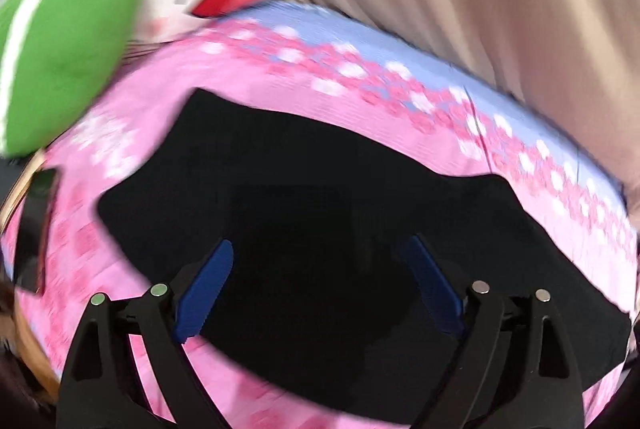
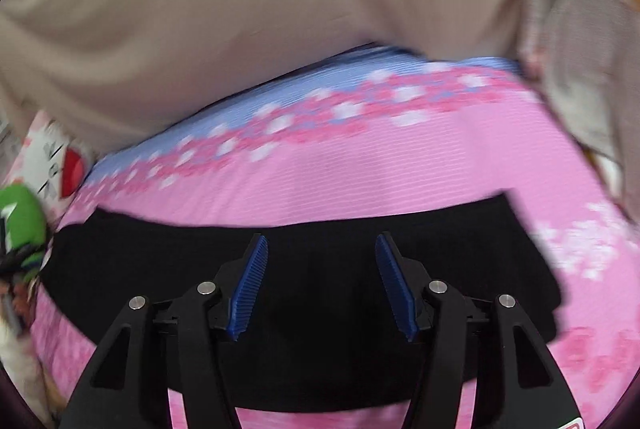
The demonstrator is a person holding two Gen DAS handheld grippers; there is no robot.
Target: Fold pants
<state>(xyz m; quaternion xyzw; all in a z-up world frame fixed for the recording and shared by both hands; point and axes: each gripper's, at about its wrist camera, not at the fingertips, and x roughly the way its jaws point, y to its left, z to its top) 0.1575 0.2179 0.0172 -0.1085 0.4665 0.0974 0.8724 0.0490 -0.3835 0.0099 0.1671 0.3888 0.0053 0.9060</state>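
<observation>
Pants [image 2: 304, 269], black, lie flat on the pink floral bedsheet [image 2: 360, 169], long axis crosswise to both sets of fingers. I see the left gripper [image 1: 320, 285] and right gripper [image 2: 320, 285] spread wide, holding nothing, directly above the cloth; I judge neither nearer.

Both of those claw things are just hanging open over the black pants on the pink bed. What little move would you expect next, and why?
Probably a short descent to pinch the cloth. The left gripper and right gripper are both open and hold nothing, and the black pants lie flat on the pink bedspread right beneath them. Blur hides which edge they are aiming at.
</observation>
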